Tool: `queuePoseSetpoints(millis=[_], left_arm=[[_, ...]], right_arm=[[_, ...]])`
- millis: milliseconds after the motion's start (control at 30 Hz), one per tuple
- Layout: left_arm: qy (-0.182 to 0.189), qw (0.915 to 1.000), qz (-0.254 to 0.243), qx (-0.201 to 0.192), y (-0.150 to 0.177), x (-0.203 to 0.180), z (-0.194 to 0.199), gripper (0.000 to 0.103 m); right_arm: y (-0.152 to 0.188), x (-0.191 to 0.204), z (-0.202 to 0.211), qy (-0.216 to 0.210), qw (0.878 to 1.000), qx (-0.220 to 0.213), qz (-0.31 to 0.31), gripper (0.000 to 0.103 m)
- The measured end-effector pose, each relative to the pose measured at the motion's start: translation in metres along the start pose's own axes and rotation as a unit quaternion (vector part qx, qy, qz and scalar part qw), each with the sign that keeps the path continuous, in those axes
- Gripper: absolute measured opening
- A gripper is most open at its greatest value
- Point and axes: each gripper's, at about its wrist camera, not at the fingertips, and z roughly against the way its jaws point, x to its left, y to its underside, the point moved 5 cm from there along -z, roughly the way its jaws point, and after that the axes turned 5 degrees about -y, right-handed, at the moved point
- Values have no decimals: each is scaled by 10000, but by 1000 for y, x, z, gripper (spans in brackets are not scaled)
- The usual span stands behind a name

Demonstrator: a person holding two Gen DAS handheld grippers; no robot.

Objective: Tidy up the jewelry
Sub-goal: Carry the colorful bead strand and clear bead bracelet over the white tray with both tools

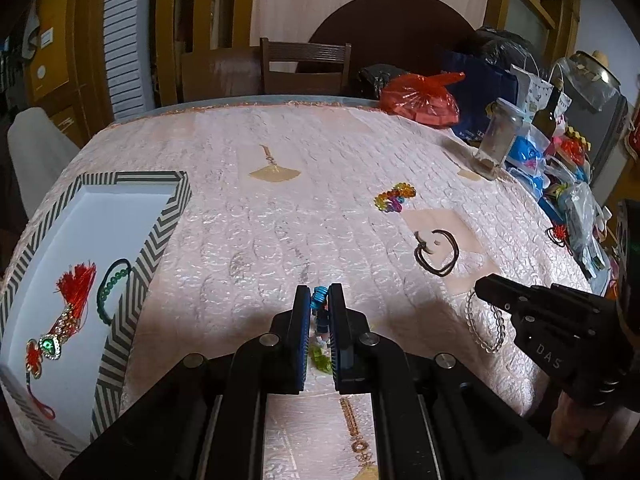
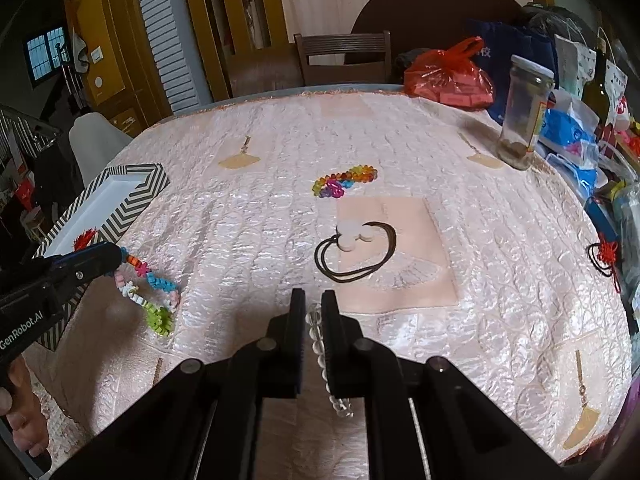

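Observation:
My left gripper (image 1: 319,300) is shut on a multicoloured flower-bead bracelet (image 1: 320,296). In the right wrist view that bracelet (image 2: 154,296) trails from the left gripper (image 2: 116,256) down onto the pink cloth. My right gripper (image 2: 312,300) is shut on a clear bead bracelet (image 2: 318,344), also seen in the left wrist view as a loop (image 1: 484,328) under the right gripper (image 1: 480,290). The striped tray (image 1: 152,248) at the left holds a red tassel ornament (image 1: 76,280) and a green bead bracelet (image 1: 110,284). A rainbow bracelet (image 2: 345,181) and a dark cord necklace (image 2: 356,252) lie mid-table.
A glass jar (image 2: 524,112), a red plastic bag (image 2: 448,76) and several packets crowd the table's right and far-right side. A red knot charm on a cord (image 2: 608,256) lies near the right edge. A wooden chair (image 2: 344,56) stands behind the table.

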Motion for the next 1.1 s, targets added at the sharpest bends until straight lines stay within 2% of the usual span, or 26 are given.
queuePoseSetpoints(millis=[300,533,633,800,967,1100], left_arm=[[-46,9997,195,-153,-6,22,10,33],[-134,9979,481,-410,-18,57,30,33],[-303,9957,630,-615,-27,83,45,33],[-703,9903,946,-741,-31,137,56,33],[-1229,9822,1293,-583,-13,192,52,33],[-1602,9770,1351,-388,10,217,41,33]], right_arm=[[-10,18,-2,-30,10000,-8,47,8],[-26,45,-4,-211,9996,-84,187,8],[-33,59,-5,-409,9988,-154,197,8],[-47,89,-9,-872,9956,-263,213,8],[-67,131,-12,-1438,9882,-361,396,8],[-82,175,-21,-1857,9799,-344,641,8]])
